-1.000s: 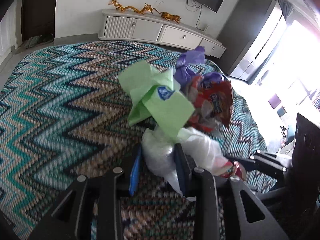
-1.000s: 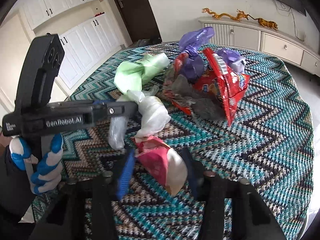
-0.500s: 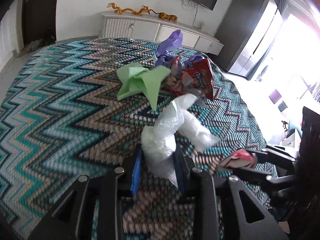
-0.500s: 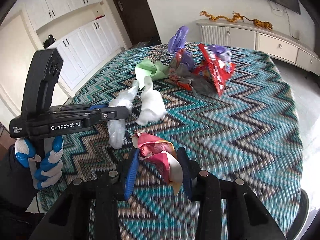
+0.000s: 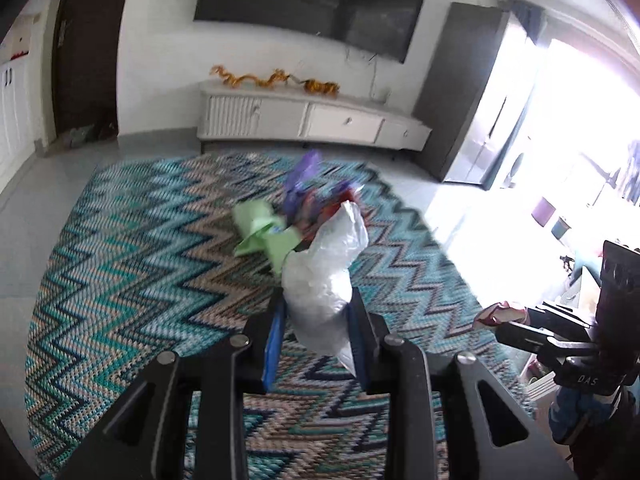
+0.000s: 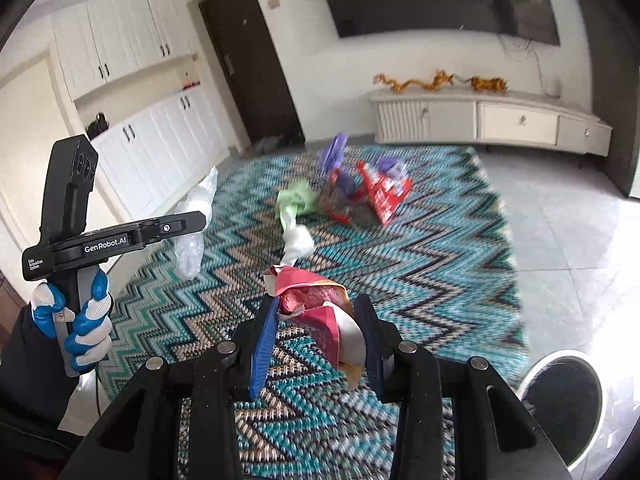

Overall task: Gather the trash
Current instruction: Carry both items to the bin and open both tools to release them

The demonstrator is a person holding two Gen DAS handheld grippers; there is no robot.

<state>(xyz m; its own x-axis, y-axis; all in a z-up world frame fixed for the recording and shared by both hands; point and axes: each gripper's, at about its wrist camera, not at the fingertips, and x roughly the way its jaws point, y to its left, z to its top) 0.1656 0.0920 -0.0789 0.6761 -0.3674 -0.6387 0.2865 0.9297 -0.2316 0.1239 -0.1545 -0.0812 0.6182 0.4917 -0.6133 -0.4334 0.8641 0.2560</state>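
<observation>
Trash is split three ways: a crumpled white plastic bag (image 5: 324,276) clamped in the left gripper (image 5: 316,344), a pink wrapper (image 6: 320,312) pinched in the right gripper (image 6: 316,340), the remaining pile (image 6: 352,196) on the zigzag rug (image 6: 440,264). Both pieces are limp and dangle below the jaws, so a quick swing could shake one loose.

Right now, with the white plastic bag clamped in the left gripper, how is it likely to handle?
Probably floppy: the white plastic bag droops on both sides of the left gripper. Likely light, being thin crinkled film. It may slip, since little of it is pinched.
</observation>
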